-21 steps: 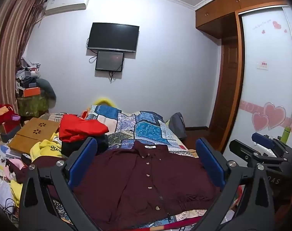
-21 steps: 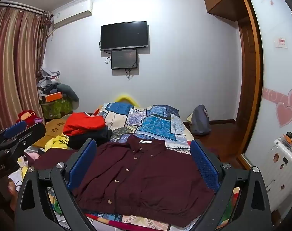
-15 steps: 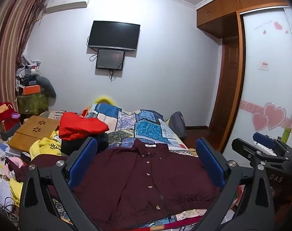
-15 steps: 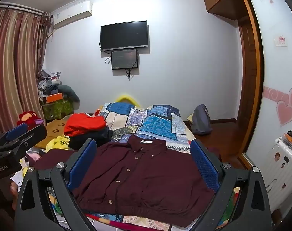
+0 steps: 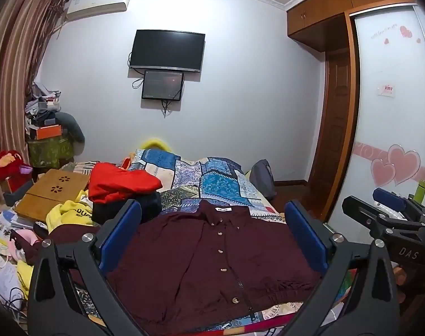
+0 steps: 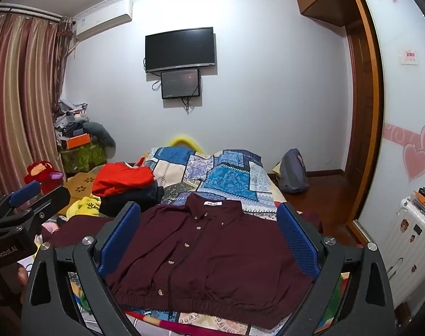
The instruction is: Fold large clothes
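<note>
— Change since the earlier frames?
— Slight: the left view has drifted a little, so the right gripper (image 5: 391, 210) sits a touch lower at its edge; the maroon shirt (image 6: 209, 249) has not shifted.
— Shirt's position?
— Flat on the patchwork bedspread (image 6: 226, 173), buttoned, collar toward the far wall, hem at the near edge.
— Grippers?
— Left gripper (image 5: 212, 238) and right both spread wide, above the shirt, nothing between the pads.
— Surroundings?
— Red garment (image 6: 122, 179) on a dark pile, left of the collar
</note>
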Demonstrator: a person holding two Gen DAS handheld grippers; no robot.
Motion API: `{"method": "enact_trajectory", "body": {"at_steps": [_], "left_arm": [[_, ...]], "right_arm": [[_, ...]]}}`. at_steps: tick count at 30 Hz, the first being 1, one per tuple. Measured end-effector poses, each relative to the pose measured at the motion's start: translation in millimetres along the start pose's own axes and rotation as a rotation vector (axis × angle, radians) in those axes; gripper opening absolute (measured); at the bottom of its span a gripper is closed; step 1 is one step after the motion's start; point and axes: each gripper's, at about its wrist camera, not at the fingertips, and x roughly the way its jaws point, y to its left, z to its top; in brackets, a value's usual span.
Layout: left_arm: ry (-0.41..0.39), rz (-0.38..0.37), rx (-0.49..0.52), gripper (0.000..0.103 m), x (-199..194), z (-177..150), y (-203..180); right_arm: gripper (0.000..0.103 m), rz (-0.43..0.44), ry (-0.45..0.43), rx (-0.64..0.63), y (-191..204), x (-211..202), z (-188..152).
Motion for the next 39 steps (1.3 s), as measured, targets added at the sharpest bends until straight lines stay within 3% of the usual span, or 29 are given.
{"method": "enact_trajectory", "body": {"at_steps": [39], "left_arm": [[0.014,0.005,-0.018,0.103,3.2,-1.4,2.7]], "right_arm": [[0.097,0.004,0.009,-0.003,5.6,-0.2,-4.8]]}}
